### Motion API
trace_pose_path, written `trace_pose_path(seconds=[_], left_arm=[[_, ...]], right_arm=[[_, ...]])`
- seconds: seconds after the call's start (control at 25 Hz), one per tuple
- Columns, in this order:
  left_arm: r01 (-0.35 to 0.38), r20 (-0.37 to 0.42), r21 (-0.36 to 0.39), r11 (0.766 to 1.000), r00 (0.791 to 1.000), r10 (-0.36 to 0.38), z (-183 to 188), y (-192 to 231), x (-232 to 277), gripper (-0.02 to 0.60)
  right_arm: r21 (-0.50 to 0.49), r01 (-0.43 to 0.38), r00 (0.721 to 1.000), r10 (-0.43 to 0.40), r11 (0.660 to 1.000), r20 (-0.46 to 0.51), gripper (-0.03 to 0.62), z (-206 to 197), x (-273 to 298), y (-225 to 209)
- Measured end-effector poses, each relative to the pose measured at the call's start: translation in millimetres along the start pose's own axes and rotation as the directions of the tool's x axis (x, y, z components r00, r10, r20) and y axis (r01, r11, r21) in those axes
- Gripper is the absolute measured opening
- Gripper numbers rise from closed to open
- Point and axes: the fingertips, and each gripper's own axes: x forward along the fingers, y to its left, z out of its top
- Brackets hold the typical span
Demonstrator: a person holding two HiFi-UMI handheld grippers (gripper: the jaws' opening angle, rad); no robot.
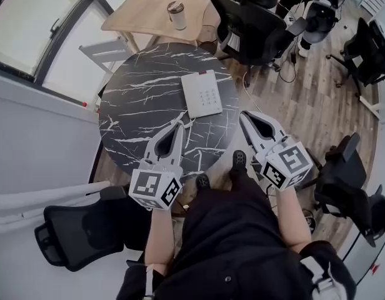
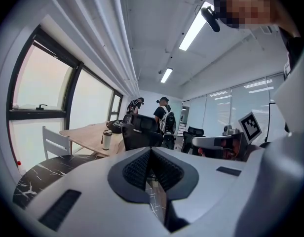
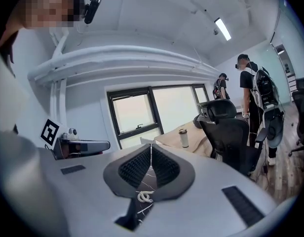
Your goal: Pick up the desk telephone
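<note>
- White-shelled and nearest us, the left claw [image 1: 179, 126] and right claw [image 1: 244, 116] hang over the near part of the tabletop [image 1: 133, 105]. Both are fully closed with nothing between the pads. Each gripper view shows the ribbed pads meeting in one seam.
- Under them, the round tabletop is black stone with white veins. It looks hard and smooth, so we judge that a nudged phone would skate rather than tip.
- Just beyond the claw tips and roughly between them lies the phone [image 1: 202, 94], flat and keypad up, on the far right part of the tabletop.
- We read it as hard white plastic: stiff, fairly light and slick on its faces. A drop could crack it.
- Its body is low and broad, so we would open both claws and take it by its two long edges, one claw on each, pinching low where the shell is thickest.
- We cannot tell where the handset sits. It may rest loose, so we would keep the phone level.
- A coiled cord [image 3: 145, 197] shows below the right claw's pads in the right gripper view. We expect it to drag and tug as the phone rises.
- Farthest off, a cup [image 1: 176, 15] stands on a wooden tabletop [image 1: 142, 11], well apart from the phone.
</note>
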Motion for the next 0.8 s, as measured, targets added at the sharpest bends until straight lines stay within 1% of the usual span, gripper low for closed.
trace_pose_path(seconds=[0.16,0.28,0.4,0.52,0.68,0.8], left_arm=[[-0.017,-0.001,0.005,1.0,1.0,0.017,4,-15,30,0.015],[-0.026,0.001,0.029,0.999,1.0,0.026,6,-27,51,0.015],[-0.057,0.011,0.044,0.997,0.998,0.056,8,-34,67,0.015],[-0.09,0.019,0.037,0.995,0.996,0.089,5,-41,79,0.015],[-0.097,0.011,0.002,0.995,0.995,0.097,-4,-54,88,0.014],[-0.104,-0.021,0.022,0.994,0.994,0.104,-14,-67,91,0.015]], right_arm=[[0.008,-0.024,1.0,0.024,1.0,-0.013,0.032,8,3,-32],[-0.004,-0.055,0.998,0.055,0.998,-0.016,0.032,11,5,-52],[-0.005,-0.085,0.996,0.085,0.996,-0.024,0.032,12,5,-69],[-0.005,-0.119,0.992,0.119,0.993,-0.039,0.032,12,6,-80],[-0.01,-0.177,0.983,0.176,0.984,-0.055,0.032,10,6,-88],[-0.001,-0.211,0.975,0.21,0.978,-0.074,0.032,3,7,-93]])
